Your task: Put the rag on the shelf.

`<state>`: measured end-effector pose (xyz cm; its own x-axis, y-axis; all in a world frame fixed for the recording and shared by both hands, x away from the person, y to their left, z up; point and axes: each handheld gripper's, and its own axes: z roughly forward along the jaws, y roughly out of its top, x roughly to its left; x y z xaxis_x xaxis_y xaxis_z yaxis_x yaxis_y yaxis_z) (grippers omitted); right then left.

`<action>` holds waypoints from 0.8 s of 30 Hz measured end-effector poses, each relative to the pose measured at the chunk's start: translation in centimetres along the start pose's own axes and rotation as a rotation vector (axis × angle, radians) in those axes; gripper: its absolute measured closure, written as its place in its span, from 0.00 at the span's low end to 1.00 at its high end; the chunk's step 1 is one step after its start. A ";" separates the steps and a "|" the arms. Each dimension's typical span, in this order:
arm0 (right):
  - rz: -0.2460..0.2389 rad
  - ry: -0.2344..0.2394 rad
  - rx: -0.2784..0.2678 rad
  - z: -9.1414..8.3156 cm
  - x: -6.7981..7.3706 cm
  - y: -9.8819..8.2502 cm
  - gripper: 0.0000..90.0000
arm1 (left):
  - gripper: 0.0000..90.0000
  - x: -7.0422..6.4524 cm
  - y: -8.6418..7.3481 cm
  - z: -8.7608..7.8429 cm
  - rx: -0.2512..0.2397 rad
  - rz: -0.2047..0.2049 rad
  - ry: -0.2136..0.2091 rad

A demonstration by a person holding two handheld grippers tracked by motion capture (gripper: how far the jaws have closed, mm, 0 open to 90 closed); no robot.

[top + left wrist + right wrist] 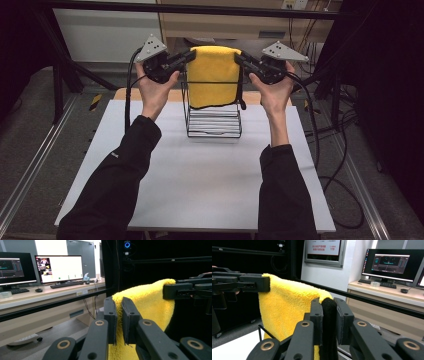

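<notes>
A yellow towel with a black edge (pixel 214 75) hangs folded over the top of a black wire rack (pixel 213 120) at the far middle of the white table. My left gripper (pixel 189 56) is shut on the towel's upper left corner, and the yellow cloth (pixel 147 305) sits pinched between its pads in the left gripper view (pixel 119 320). My right gripper (pixel 240 58) is shut on the upper right corner, with the black edge (pixel 329 322) clamped between its pads (pixel 328 320). Both hands hold the towel stretched level above the rack.
The white table (pixel 200 185) reaches toward me in front of the rack. Black frame bars (pixel 190 8) cross behind it. A desk with monitors (pixel 58 267) and keyboards stands beyond. Cables (pixel 345 190) lie on the floor at the right.
</notes>
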<state>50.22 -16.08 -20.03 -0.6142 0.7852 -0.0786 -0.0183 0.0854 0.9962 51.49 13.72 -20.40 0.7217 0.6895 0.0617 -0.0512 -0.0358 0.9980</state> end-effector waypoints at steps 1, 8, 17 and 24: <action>-0.001 0.001 -0.005 -0.1 0.0 0.0 0.87 | 0.93 0.0 0.1 -0.1 -0.001 0.001 -0.001; -0.011 0.003 -0.003 -0.7 0.2 0.1 0.87 | 0.92 -0.5 0.2 -0.5 0.006 0.012 -0.015; -0.016 0.016 0.007 -1.6 1.1 -0.4 0.87 | 0.92 -1.1 0.1 -1.5 0.046 0.015 -0.038; -0.011 0.033 0.036 -2.2 1.6 -0.9 0.87 | 0.92 -1.6 -0.3 -2.2 0.097 0.014 -0.051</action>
<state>47.48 -16.26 -20.97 -0.6396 0.7637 -0.0878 0.0028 0.1166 0.9932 48.85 14.19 -20.80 0.7556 0.6508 0.0739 0.0038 -0.1172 0.9931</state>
